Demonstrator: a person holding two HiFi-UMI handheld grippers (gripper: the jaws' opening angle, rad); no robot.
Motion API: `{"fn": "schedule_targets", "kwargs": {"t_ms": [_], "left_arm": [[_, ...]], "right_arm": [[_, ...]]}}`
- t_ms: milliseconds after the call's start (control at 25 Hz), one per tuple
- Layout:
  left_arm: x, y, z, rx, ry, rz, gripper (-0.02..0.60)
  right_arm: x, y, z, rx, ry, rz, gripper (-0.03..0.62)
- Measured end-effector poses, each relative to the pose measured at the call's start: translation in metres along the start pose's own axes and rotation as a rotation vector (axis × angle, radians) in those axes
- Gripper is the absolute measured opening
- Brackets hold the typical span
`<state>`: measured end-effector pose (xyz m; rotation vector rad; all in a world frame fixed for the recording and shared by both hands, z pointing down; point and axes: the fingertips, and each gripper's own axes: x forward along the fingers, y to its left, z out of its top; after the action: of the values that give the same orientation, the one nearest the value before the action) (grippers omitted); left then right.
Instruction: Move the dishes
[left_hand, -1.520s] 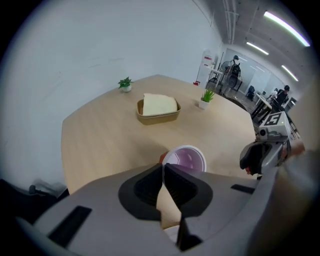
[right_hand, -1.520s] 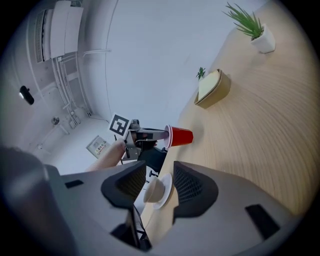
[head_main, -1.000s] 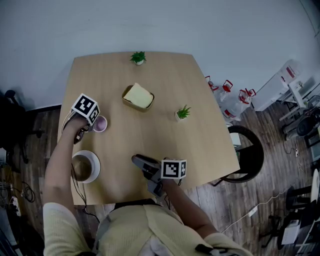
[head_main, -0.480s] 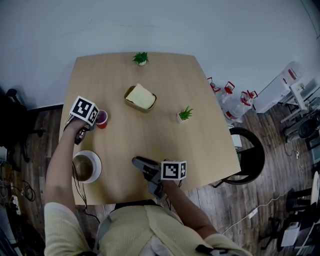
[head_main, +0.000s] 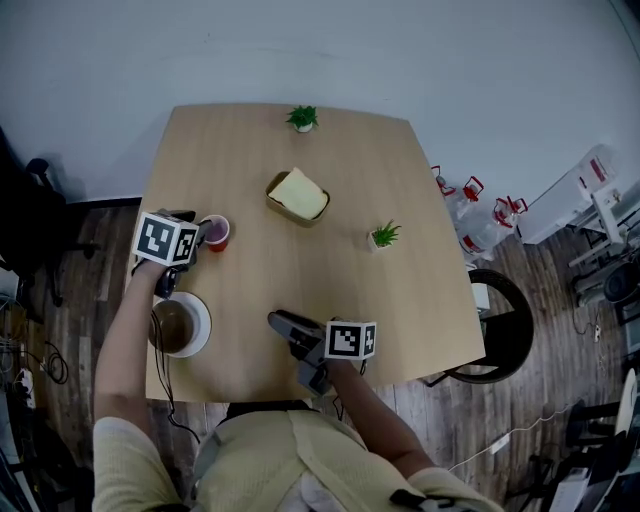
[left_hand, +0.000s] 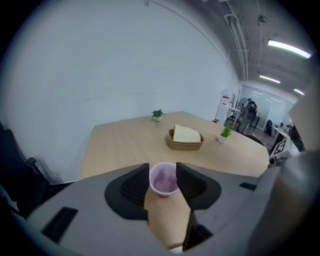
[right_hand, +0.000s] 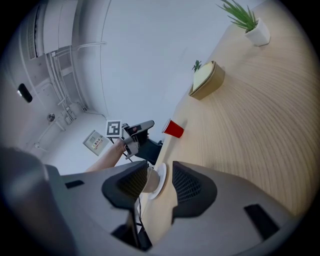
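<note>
Head view: red cup (head_main: 215, 233) upright on table (head_main: 350, 290), nr its left edge, just off the L gripper (head_main: 192, 232) tips.
L jaws wide apart, have just been opening; left gripper view shows the cup in the gap betw. them, pads not pressing it. Brown bowl (head_main: 172, 324) on white saucer (head_main: 204, 319) sits nearer the person, by front-left corner, apart from cup. R gripper (head_main: 274, 318) low over table nr front edge, jaws apart w/ nothing gripped; bowl & saucer seen beyond its gap. Mid-table: tan tray (head_main: 297, 195) w/ pale slab. Far plant (head_main: 303, 118) at back edge, near plant (head_main: 383, 236) right of tray.
</note>
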<state>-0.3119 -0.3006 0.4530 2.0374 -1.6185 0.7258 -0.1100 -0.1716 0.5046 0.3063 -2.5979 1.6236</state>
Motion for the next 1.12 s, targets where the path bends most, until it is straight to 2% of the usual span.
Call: {"fn": "schedule_targets", "kwargs": {"t_ms": [200,360,520,720,880,1120], "left_arm": [[-0.037,-0.008,-0.012,-0.006,-0.071,0.008,0.169],[-0.070,-0.003,-0.030,-0.025,-0.122,0.075,0.169],[-0.102,0.005,-0.057,-0.118,-0.169,0.134,0.167],[-0.129,0.017,-0.108,-0.228,-0.148,0.213,0.169],[-0.139,0.016,-0.145,-0.327,-0.132,0.235,0.167],[-0.143,0.011,-0.192,-0.425,-0.092,0.289,0.169]], "right_arm": [[0.016,0.009,-0.008,-0.022,0.060,0.035,0.156],[0.029,0.014,-0.016,-0.039,0.110,0.048,0.156],[0.042,0.017,-0.021,-0.047,0.151,0.065,0.153],[0.058,0.023,-0.034,-0.052,0.207,0.085,0.150],[0.067,0.025,-0.044,-0.053,0.249,0.094,0.150],[0.073,0.022,-0.054,-0.059,0.284,0.094,0.150]]}}
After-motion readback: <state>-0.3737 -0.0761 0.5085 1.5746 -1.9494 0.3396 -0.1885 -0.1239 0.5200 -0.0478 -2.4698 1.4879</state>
